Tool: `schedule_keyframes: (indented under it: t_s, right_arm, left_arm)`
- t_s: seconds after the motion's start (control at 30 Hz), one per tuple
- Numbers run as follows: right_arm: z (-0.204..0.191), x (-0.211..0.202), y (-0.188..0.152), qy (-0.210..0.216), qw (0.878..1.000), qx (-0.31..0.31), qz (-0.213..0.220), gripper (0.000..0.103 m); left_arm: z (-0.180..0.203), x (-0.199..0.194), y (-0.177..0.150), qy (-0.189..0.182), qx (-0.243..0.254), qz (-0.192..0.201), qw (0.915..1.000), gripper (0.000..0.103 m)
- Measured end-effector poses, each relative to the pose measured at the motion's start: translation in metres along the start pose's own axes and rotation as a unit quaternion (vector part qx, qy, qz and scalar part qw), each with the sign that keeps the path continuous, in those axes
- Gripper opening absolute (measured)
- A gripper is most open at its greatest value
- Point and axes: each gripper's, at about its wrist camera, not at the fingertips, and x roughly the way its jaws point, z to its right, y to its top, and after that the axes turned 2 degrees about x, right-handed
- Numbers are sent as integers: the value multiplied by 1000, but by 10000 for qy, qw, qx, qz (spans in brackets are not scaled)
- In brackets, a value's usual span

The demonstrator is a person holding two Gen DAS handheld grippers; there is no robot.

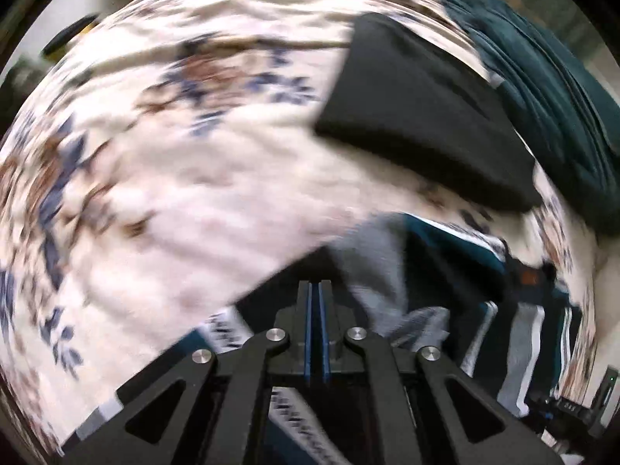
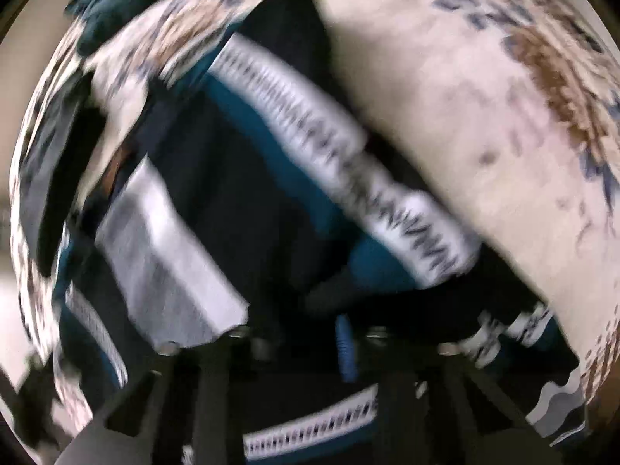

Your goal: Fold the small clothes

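Observation:
A small garment in teal, black, grey and white bands (image 1: 515, 333) lies crumpled on a floral bedsheet (image 1: 193, 178). My left gripper (image 1: 318, 290) has its fingers pressed together, with the garment's dark cloth draped around them; the frame is blurred. In the right wrist view the same garment (image 2: 248, 209) fills the middle, with a white patterned band (image 2: 348, 162) running across it. My right gripper (image 2: 345, 333) sits low in the frame, mostly buried in the cloth; one blue pad (image 2: 345, 348) shows, and its state is unclear.
A folded black piece (image 1: 422, 116) lies on the sheet at the upper right of the left wrist view. A pile of dark teal clothes (image 1: 554, 89) sits beyond it at the bed's edge. Open sheet spreads to the left.

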Motion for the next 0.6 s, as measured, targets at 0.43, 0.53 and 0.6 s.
schedule_keyframes:
  t_s: [0.43,0.53,0.6]
  right_arm:
    - [9,-7,53,-588,9978,48,286,13]
    - [9,-4,63,-720,9968,45,348,13]
    - [7,-2,62,-783,9961,118,386,13]
  left_arm:
    - [49,30,-3,-1279,-80,-953,9872,53]
    - [73,44,-5,-1076,399,-1244,9856,53]
    - [87,48,-10,-758,834,-1235,9859,49]
